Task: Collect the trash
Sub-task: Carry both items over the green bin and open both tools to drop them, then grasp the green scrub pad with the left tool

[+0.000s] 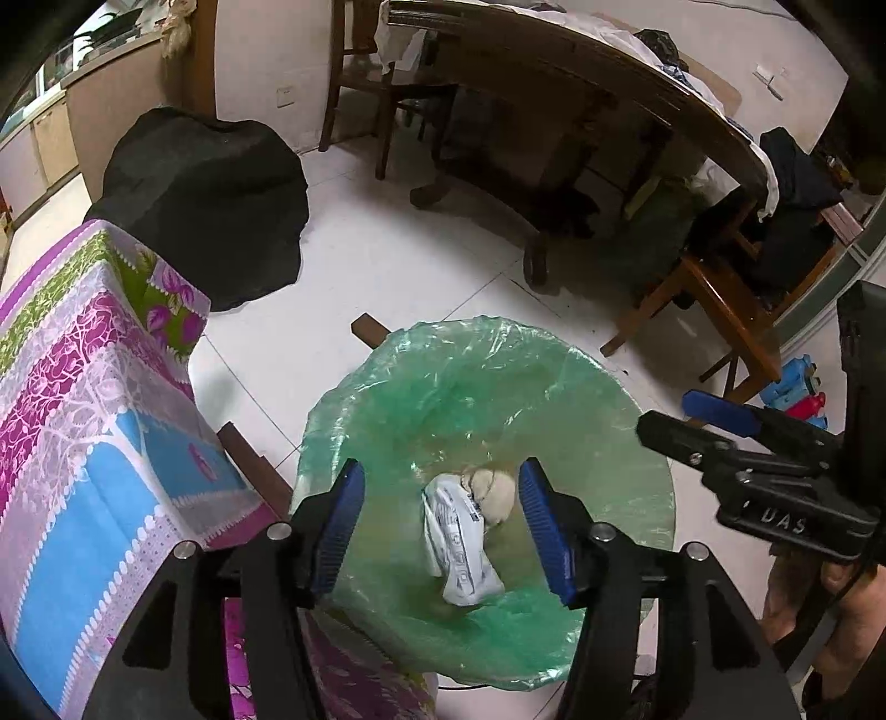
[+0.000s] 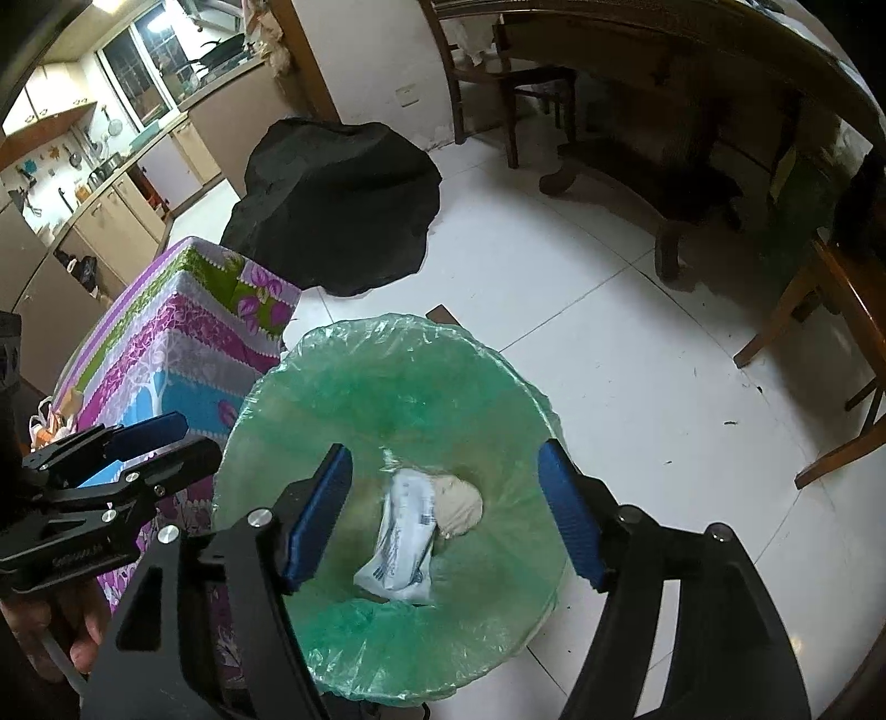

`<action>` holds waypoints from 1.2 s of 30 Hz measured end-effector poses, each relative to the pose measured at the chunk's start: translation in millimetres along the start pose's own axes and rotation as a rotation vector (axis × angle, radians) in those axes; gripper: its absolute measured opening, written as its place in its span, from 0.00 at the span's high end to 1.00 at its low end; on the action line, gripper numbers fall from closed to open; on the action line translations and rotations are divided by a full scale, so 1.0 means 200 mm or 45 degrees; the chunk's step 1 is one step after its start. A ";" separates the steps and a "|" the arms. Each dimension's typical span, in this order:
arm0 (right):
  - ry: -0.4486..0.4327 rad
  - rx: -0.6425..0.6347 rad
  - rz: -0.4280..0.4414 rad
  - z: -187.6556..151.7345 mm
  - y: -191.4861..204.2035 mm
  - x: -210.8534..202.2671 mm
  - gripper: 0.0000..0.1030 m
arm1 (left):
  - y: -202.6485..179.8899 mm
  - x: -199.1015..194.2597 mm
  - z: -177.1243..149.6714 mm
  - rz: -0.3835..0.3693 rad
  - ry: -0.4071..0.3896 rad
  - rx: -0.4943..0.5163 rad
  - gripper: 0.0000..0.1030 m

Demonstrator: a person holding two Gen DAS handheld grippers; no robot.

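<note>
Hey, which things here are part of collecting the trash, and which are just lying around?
Part of the job:
bin with green liner
white wrapper inside it
beige wad inside it
left gripper, open
right gripper, open

Just lying about:
patterned cloth
black cover
table
chair
blue and red toys

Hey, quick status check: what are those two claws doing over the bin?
Left gripper open, empty. Right gripper open, empty. White wrapper and beige wad inside green-lined bin. Nothing blocking.
</note>
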State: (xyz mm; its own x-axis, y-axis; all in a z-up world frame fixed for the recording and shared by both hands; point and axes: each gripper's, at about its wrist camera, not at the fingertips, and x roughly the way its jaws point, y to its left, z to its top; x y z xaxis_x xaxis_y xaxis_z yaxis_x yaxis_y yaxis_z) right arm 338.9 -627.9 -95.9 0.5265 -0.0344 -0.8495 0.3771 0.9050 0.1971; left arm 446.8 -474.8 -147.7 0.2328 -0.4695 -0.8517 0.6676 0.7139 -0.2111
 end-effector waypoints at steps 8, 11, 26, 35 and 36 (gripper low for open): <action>-0.055 -0.036 -0.011 -0.02 0.05 -0.06 0.30 | 0.00 -0.08 -0.03 0.035 -0.038 0.040 0.42; -0.155 -0.100 0.013 -0.06 0.15 -0.18 0.19 | 0.03 -0.21 -0.10 0.038 -0.098 0.079 0.41; -0.252 -0.459 0.402 -0.47 0.99 -0.22 0.09 | 1.45 -1.35 -1.05 0.548 -0.462 -0.393 0.29; -0.177 -0.560 0.487 -0.58 1.34 -0.11 0.09 | 1.93 -1.30 -1.49 0.524 -0.320 -0.623 0.36; -0.168 -0.575 0.497 -0.59 1.39 -0.10 0.09 | 1.93 -1.28 -1.50 0.526 -0.321 -0.628 0.39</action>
State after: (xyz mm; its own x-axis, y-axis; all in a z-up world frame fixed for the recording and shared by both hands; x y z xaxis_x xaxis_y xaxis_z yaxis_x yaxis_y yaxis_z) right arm 343.2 -326.0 -81.1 0.6614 0.3102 -0.6829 -0.2083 0.9506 0.2301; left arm 432.6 76.8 -155.0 0.5963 -0.1717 -0.7842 0.1026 0.9851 -0.1377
